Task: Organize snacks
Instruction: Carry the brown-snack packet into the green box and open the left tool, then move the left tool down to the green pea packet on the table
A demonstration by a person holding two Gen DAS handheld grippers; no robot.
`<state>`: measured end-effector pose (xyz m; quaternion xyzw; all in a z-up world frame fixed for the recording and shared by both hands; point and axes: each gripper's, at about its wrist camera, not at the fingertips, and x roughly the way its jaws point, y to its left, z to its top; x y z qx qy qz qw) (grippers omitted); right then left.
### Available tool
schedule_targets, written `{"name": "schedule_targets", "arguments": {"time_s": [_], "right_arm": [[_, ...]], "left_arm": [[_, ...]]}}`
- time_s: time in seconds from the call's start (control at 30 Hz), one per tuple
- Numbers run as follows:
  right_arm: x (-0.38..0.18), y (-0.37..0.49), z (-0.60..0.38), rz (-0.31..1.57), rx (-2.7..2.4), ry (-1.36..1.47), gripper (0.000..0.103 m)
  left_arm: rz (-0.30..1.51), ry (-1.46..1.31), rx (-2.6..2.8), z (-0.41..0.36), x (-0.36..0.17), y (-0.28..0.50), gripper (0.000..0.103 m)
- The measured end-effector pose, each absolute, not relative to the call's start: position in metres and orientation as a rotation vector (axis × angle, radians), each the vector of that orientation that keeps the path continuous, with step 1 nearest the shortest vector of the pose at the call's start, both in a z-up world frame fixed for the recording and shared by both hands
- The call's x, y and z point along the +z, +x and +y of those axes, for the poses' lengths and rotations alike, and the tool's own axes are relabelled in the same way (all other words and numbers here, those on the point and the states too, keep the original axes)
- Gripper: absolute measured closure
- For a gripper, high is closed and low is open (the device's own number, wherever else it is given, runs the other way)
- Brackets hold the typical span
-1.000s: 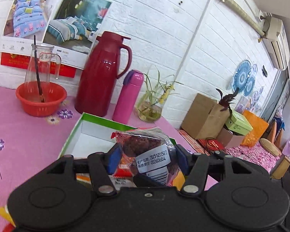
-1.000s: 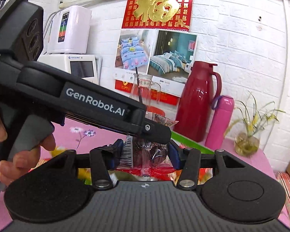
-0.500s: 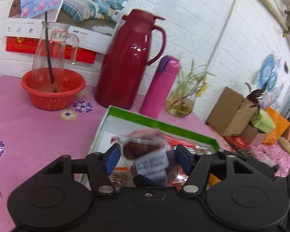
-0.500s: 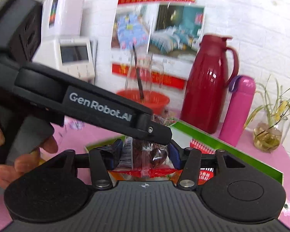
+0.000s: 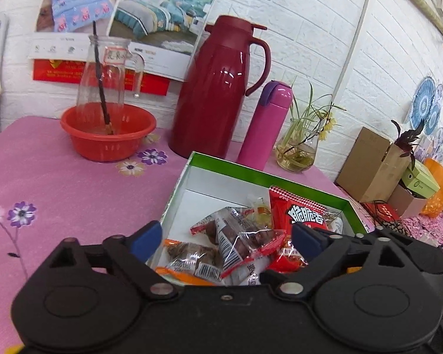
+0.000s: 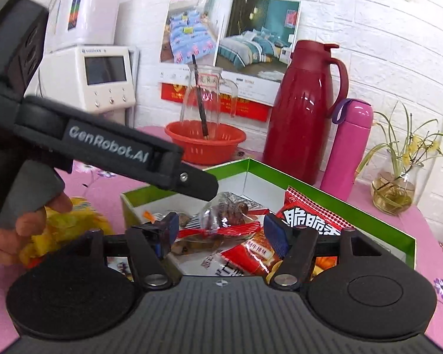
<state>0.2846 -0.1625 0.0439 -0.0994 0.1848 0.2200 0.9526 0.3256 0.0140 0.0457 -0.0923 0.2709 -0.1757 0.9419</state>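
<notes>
Left gripper (image 5: 226,237) and right gripper (image 6: 221,230), jaws just opened wide, pads clear of the snack packets (image 5: 239,242) lying between them inside the green box (image 5: 262,174). Behind the box stand a red jug (image 5: 218,94), pink flask (image 5: 262,126) and red bowl (image 5: 106,135) on the pink tablecloth (image 5: 59,183).

The right gripper (image 6: 221,231) has just been opening over the green box (image 6: 325,194), its blue pads wide apart and clear of the clear-wrapped snack (image 6: 221,215) lying between them on the pile. A red snack bag (image 6: 307,218) lies just right of it. The left gripper (image 6: 192,181), held in a hand (image 6: 23,221), reaches across above the box.
</notes>
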Motion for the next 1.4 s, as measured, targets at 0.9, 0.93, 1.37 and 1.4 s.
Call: {"name": "schedule_targets", "arguments": {"time_s": [0.9, 0.93, 1.37, 1.4], "right_arm": [[0.029, 0.159, -0.146, 0.437, 0.572, -0.231, 0.000], [0.026, 0.157, -0.144, 0.449, 0.578, -0.235, 0.000], [0.004, 0.178, -0.094, 0.490, 0.646, -0.268, 0.000], [0.003, 0.183, -0.090, 0.495, 0.647, -0.262, 0.000]], "left_arm": [[0.619, -0.120, -0.285, 0.042, 0.035, 0.178, 0.000], [0.628, -0.131, -0.292, 0.048, 0.029, 0.173, 0.000], [0.701, -0.259, -0.274, 0.105, 0.000, 0.144, 0.000], [0.698, -0.262, -0.269, 0.106, 0.000, 0.143, 0.000]]}}
